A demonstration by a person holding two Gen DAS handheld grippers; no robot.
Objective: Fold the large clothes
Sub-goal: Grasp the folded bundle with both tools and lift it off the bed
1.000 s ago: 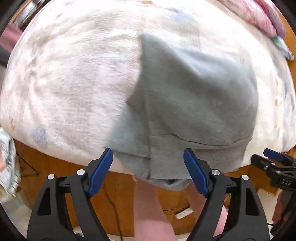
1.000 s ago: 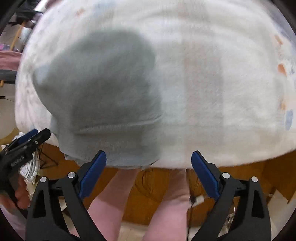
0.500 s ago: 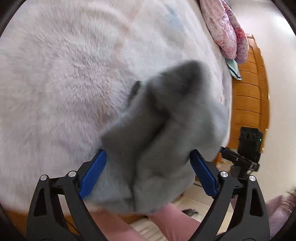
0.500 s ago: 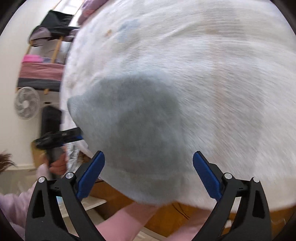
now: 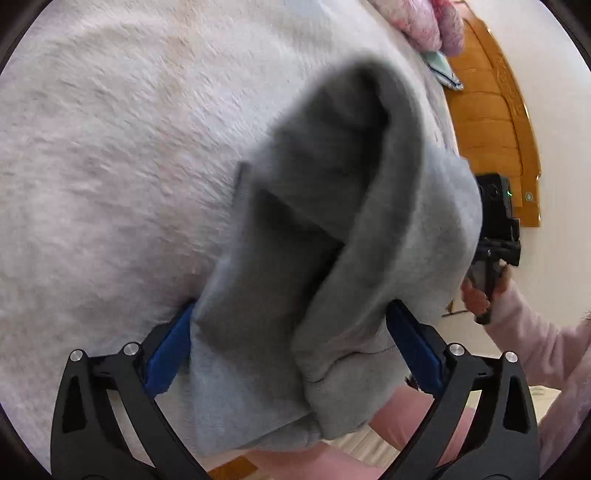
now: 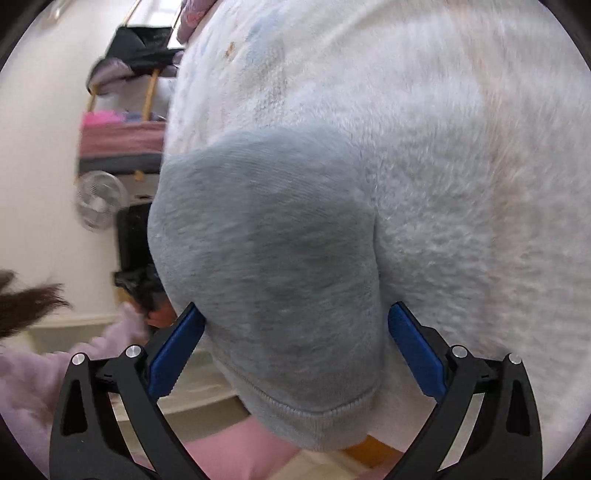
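Grey sweatshirt point(image 5: 332, 266) lies folded into a thick bundle at the near edge of the bed, on the white fleece blanket point(image 5: 110, 147), its lower end hanging over the edge toward the person's pink-trousered legs.

Left wrist view: left gripper point(image 5: 291, 350) has its jaws opening, blue pads at 8 and 4 o'clock of the frame. The stacked fold of the garment sits between them; cloth brushes the inner face of each pad, but no pinch shows. Layers overlap, with a ribbed hem edge visible at 5 o'clock.

Right wrist view: right gripper point(image 6: 295, 350) has its jaws opening too, astride the rounded end of the sweatshirt point(image 6: 266, 258), ribbed hem at 6 o'clock. Pads sit beside the cloth, not pressing on it.

Surroundings: wooden headboard point(image 5: 495, 122) at 2 o'clock in the left view, pink bedding point(image 5: 424, 22) at 1 o'clock. Fan point(image 6: 98, 199) and a clothes rack at 9 to 10 o'clock in the right view.

Progress, judged: folding looks mostly done, since the garment is a compact multi-layer packet. Left to do: probably releasing fully, squaring the bundle, or moving it off the edge. Overhang could let it slide.
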